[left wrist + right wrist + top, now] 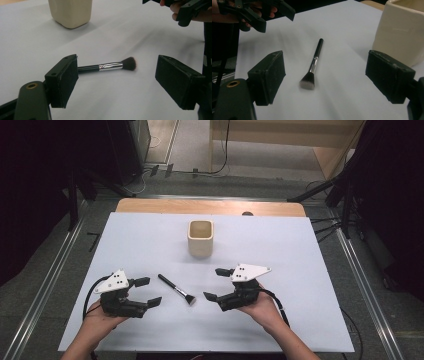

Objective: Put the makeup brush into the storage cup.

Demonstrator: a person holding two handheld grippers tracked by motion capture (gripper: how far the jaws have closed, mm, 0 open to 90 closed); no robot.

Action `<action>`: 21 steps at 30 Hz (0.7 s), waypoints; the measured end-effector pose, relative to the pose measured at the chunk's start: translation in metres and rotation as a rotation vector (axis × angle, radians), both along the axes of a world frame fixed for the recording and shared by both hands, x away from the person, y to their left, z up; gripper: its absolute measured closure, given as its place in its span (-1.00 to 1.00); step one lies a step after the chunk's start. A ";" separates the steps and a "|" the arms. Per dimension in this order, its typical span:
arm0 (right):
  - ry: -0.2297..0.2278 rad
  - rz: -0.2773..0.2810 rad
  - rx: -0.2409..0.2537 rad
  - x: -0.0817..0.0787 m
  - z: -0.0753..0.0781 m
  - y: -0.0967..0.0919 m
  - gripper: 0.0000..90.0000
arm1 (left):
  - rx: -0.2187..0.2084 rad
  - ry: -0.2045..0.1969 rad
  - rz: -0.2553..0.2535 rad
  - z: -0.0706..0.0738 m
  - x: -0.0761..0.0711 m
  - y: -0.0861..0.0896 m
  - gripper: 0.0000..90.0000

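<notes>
The makeup brush (176,289) lies flat on the white table (300,270), handle far-left, bristles near-right, between the wide-open, empty left gripper (146,291) and right gripper (217,283).

No readable text, labels, brands or numbers anywhere. Makeup brush (107,66) ferrule: tiny mark, illegible. Cream square cup (200,238) beyond brush: plain walls, unmarked.
</notes>
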State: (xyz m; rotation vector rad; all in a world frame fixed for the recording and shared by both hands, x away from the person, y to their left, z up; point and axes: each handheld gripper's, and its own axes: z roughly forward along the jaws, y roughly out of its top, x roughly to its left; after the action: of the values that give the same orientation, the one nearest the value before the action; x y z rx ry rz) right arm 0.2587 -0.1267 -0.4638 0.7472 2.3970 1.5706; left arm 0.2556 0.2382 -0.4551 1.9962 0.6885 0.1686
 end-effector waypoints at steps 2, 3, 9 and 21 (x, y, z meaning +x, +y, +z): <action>0.001 -0.001 0.001 0.001 0.000 0.003 -0.62 | -0.003 0.001 0.000 0.000 0.000 0.000 -0.57; 0.001 -0.002 0.003 0.001 0.000 0.004 -0.62 | -0.003 0.001 0.000 0.000 0.000 0.001 -0.57; 0.013 -0.020 0.026 0.006 0.000 0.011 -0.62 | -0.009 0.005 0.001 0.000 0.001 0.003 -0.57; 0.026 -0.029 0.053 0.014 -0.003 0.030 -0.62 | -0.015 0.008 0.018 0.000 0.001 0.007 -0.56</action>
State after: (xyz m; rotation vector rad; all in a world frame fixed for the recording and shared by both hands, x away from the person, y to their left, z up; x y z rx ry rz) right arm 0.2729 -0.0967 -0.4665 0.8141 2.3595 1.6291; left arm 0.2570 0.2448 -0.4554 1.9782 0.7109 0.1660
